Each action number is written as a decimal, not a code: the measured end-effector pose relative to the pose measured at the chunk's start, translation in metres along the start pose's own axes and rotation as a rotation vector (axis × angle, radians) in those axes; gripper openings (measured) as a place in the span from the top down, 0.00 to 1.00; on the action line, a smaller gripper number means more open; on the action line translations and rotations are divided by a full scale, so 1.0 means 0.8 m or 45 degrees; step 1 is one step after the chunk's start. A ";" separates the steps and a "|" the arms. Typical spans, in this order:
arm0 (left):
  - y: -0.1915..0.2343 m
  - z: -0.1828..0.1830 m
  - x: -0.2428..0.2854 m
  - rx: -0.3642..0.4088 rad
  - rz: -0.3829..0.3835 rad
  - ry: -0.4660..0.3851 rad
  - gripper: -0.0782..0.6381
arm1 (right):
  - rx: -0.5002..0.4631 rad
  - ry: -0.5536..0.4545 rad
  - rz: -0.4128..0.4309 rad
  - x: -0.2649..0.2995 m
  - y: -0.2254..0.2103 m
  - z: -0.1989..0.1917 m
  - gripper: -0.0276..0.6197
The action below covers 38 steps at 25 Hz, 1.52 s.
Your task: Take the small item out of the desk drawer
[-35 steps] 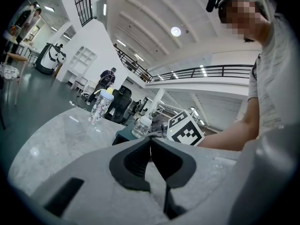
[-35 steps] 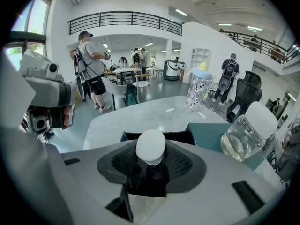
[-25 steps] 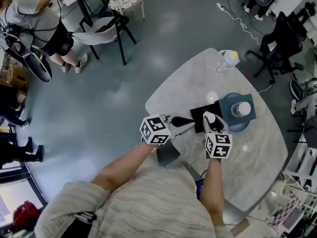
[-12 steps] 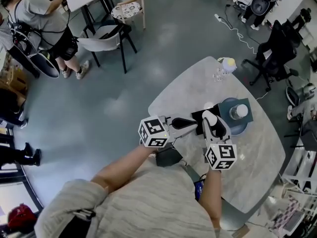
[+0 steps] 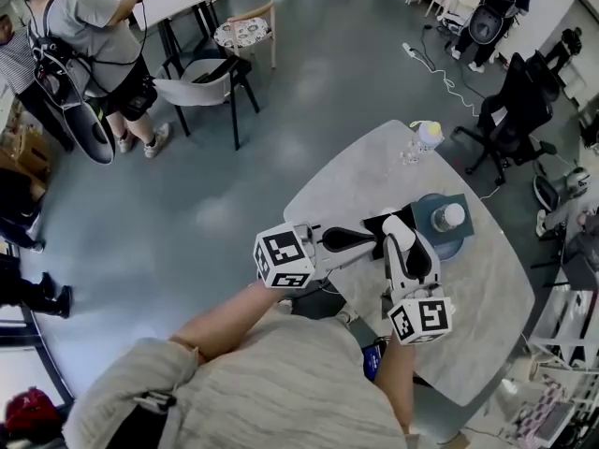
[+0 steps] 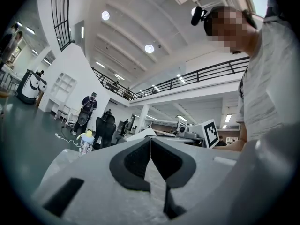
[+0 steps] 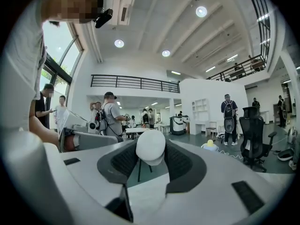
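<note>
Where the person's forearms come out of a grey sweater (image 5: pixel 281 382), each hand holds one gripper over the near edge of a pale round table (image 5: pixel 346 181). On the left, the left gripper (image 6: pixel 150 146) points across towards the other one, and its dark pads are pressed together with nothing between them. The right gripper (image 5: pixel 401 234) points away from the person and is clamped on a small white rounded item (image 7: pixel 150 147), which sits between the tips of its pads, above the table and outside any drawer. Just beyond the tips lies a black mat (image 5: pixel 374 224), and beside it is a dark blue tray (image 5: pixel 465 204) with a white-capped thing (image 5: pixel 447 216) on it. Near the far edge of the table stands a clear bottle with a yellow top (image 5: pixel 426 137). Further away, on the grey floor, are a grey chair (image 5: pixel 201 68), a black office chair (image 5: pixel 510 110) and a standing person (image 5: pixel 89 26).
</note>
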<state>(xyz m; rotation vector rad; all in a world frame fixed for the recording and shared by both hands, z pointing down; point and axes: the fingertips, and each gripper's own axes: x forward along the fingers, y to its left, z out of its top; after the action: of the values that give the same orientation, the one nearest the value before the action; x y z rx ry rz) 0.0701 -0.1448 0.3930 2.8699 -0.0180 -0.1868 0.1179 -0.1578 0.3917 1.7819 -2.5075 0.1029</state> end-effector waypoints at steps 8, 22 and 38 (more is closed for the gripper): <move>-0.030 0.023 -0.015 0.071 -0.059 -0.023 0.87 | -0.081 -0.147 0.046 -0.026 0.041 0.038 0.69; -0.048 0.025 -0.035 0.093 -0.088 -0.036 0.87 | -0.105 -0.195 0.036 -0.044 0.066 0.053 0.69; -0.056 0.017 -0.051 0.079 -0.089 -0.032 0.87 | -0.127 -0.187 0.049 -0.047 0.089 0.051 0.69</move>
<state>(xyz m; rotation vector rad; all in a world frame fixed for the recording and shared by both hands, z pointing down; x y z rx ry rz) 0.0277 -0.1041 0.3730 2.9324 0.0736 -0.2397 0.0623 -0.1030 0.3468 1.7637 -2.5950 -0.1540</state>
